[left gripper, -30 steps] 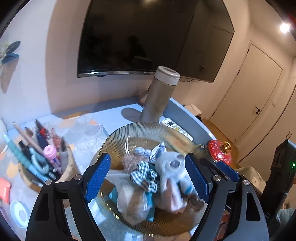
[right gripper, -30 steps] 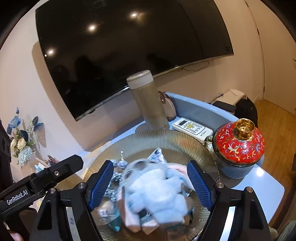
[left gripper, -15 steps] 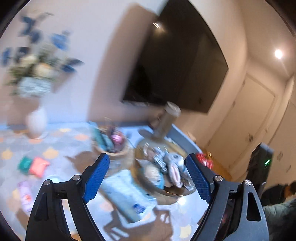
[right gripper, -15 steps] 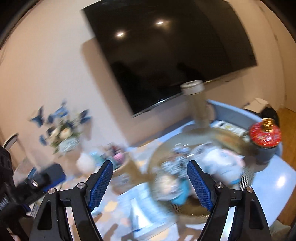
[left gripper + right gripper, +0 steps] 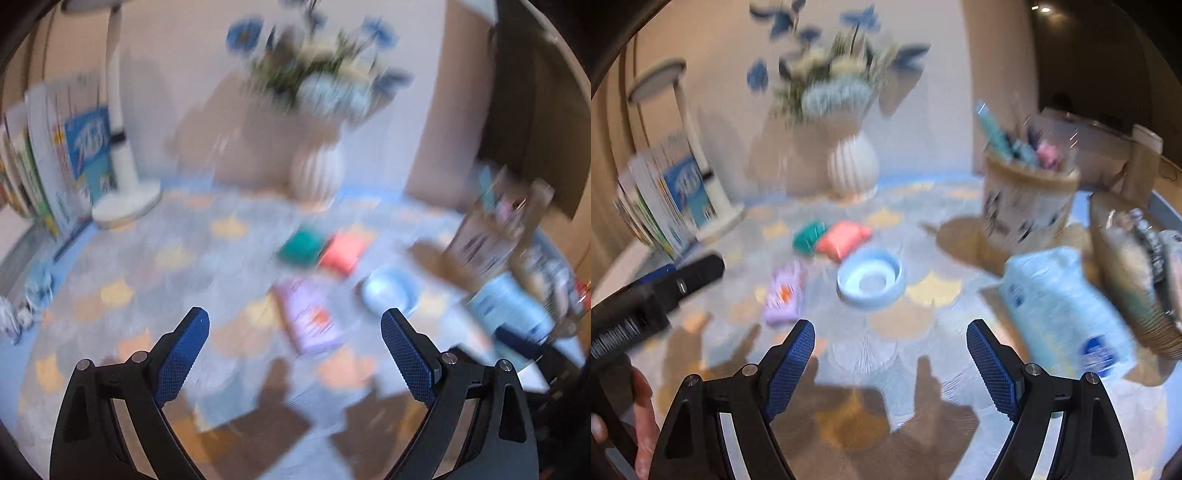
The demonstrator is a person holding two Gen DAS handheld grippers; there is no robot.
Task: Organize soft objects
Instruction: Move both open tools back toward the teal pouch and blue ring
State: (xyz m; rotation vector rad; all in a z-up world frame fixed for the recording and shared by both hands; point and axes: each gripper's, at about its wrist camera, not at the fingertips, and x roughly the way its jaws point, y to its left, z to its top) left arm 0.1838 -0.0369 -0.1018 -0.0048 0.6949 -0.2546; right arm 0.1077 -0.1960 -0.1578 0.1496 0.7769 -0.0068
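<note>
The picture is blurred by motion. On the patterned table lie a green soft pad (image 5: 809,234), a coral soft pad (image 5: 844,238) and a purple packet (image 5: 785,293), the same green pad (image 5: 301,245), coral pad (image 5: 345,251) and purple packet (image 5: 310,317) showing in the left wrist view. My right gripper (image 5: 891,328) hangs open above the cloth with nothing between its fingers. My left gripper (image 5: 293,317) has its jaws opening, also holding nothing. Plush toys (image 5: 1145,243) fill a ribbed dish (image 5: 1156,332) at the far right.
A pale blue ring-shaped bowl (image 5: 870,278) sits mid-table, and a blue tissue pack (image 5: 1067,306) lies beside the dish. Behind stand a pen holder (image 5: 1030,195), a white flower vase (image 5: 853,166), a lamp base (image 5: 122,199) and upright books (image 5: 55,166). A hand (image 5: 642,424) holds the left gripper.
Both views have swung left, from close over the dish of plush toys to the middle of the table. The pale plush between the right fingers is gone. The left jaws have widened.
</note>
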